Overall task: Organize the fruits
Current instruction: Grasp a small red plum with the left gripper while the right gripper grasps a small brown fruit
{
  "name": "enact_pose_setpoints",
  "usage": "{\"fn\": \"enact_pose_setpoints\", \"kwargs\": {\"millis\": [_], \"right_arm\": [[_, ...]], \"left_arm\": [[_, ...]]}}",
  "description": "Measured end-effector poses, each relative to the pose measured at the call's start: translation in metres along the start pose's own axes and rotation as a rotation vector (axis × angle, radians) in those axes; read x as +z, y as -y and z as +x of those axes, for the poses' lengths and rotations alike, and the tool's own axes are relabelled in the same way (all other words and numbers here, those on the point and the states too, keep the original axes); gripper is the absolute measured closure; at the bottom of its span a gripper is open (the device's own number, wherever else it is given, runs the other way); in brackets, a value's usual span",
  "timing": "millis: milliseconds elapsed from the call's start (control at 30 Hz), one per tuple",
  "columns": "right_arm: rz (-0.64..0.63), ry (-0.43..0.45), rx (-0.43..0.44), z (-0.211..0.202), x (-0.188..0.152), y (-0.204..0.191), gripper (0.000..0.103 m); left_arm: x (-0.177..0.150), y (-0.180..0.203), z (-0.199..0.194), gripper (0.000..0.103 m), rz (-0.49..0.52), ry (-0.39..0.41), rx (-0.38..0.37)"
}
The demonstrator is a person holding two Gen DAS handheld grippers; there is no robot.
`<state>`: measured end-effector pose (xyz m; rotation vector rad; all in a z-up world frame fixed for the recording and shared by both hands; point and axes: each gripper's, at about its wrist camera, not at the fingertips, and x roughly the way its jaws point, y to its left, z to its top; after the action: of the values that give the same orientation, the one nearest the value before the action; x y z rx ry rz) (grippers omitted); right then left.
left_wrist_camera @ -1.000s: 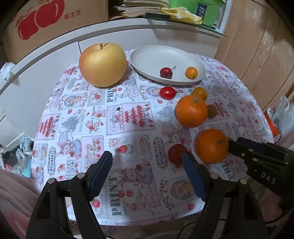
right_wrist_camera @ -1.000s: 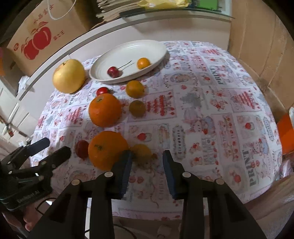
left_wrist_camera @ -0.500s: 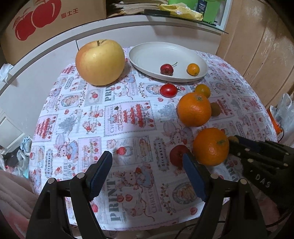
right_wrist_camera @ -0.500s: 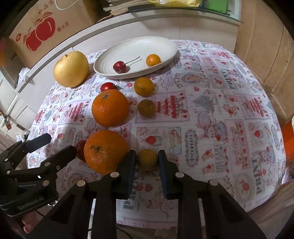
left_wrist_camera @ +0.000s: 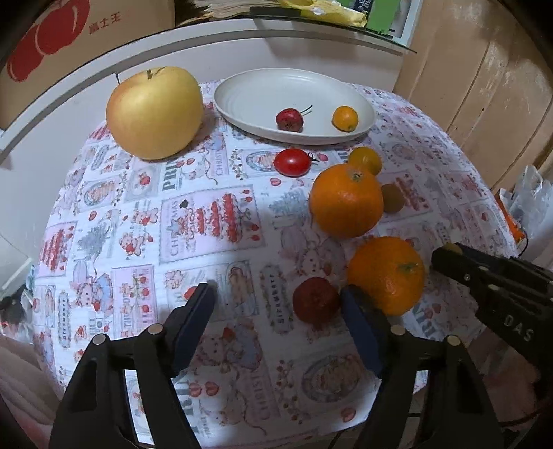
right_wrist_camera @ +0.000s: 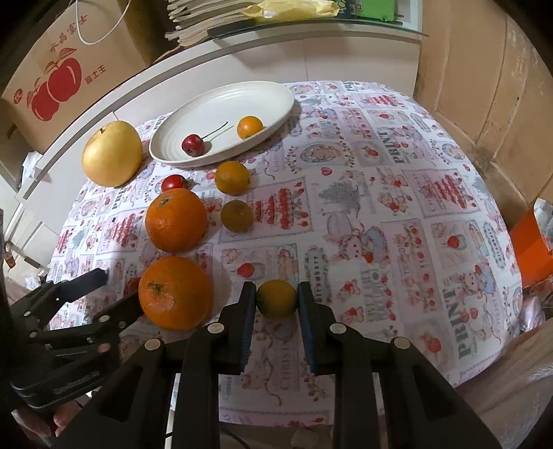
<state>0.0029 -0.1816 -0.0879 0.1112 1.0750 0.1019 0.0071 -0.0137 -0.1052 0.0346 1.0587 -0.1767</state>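
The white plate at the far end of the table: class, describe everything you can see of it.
The white plate is a shallow oval dish, glossy like glazed ceramic, with faint concentric ridges. It lies flat on the printed tablecloth at the table's far edge. Inside rest a small red stemmed fruit and a small orange fruit, apart from each other. No claw touches it.

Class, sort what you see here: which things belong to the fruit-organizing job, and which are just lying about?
Job: white plate, small yellow-orange fruit between the right hand-held gripper fingers, two oranges, apple, cherry tomato.

Lying about: apple-print cardboard box, stacked papers.
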Motion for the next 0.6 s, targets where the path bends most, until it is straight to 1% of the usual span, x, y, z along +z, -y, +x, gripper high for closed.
{"fn": "enact_pose_setpoints", "kwargs": {"millis": [133,200,267,400,500,567,600], "right_arm": [[-0.001,0.009,-0.011,-0.002,-0.001,0.0,0.077],[0.004,0.006,-0.011,-0.002,-0.001,0.001,0.077],[0.007,0.004,-0.013,-0.002,-0.001,0.002,0.077],[0.01,0.007,-0.015,-0.003,-0.001,0.003,0.077],[0.008,0.011,-0.02,-0.004,-0.001,0.003,0.077],[0.003,0.012,-0.025,-0.005,-0.001,0.003,0.077],[0.002,0.014,-0.028,-0.005,-0.002,0.003,0.077]], "left_arm": [[0.001,0.007,0.002,0.043,0.031,0.002,0.009],[0.002,0.008,0.005,0.047,0.035,-0.008,0.007],[0.002,0.008,0.005,0.048,0.041,-0.008,0.011],[0.003,0.012,0.007,0.056,0.063,-0.007,0.005],[0.003,0.015,0.009,0.057,0.068,-0.006,0.008],[0.005,0.017,0.01,0.067,0.067,-0.002,0.007],[0.005,0.018,0.01,0.076,0.064,0.002,0.01]]}}
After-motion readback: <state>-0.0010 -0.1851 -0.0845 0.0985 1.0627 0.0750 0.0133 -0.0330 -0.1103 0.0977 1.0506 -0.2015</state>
